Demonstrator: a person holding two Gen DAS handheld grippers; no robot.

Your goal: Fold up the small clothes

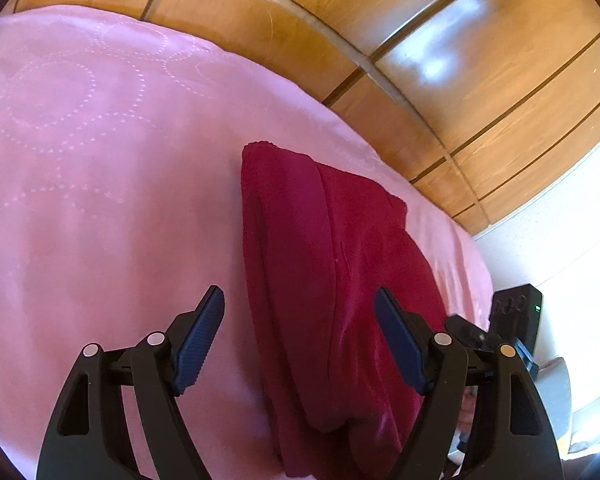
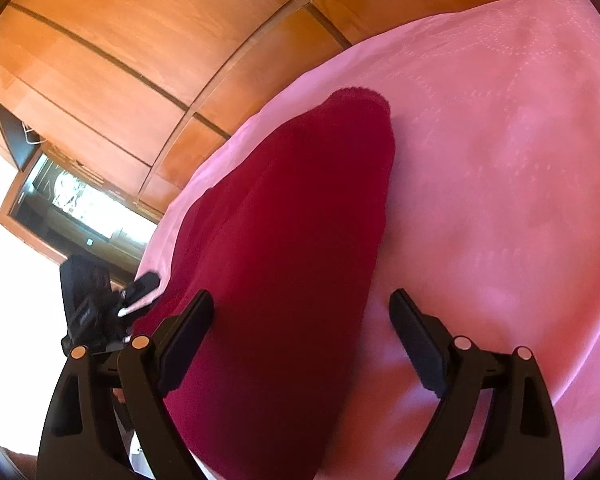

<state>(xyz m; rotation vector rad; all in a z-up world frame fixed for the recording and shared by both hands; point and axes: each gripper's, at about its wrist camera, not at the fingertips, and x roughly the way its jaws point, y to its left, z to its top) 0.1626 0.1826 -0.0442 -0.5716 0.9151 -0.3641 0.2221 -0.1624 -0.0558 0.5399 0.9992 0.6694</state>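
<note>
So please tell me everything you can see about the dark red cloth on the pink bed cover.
The dark red cloth is a soft, knit-looking garment, folded lengthwise into a long narrow shape with layered edges and a rounded far end. It lies flat on the pink bed cover, near the edge by the wooden wardrobe. The open left gripper and open right gripper are over its near end; no pad presses it.

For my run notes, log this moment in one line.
left gripper: open, empty | right gripper: open, empty | red garment: folded lengthwise on pink bedspread
</note>
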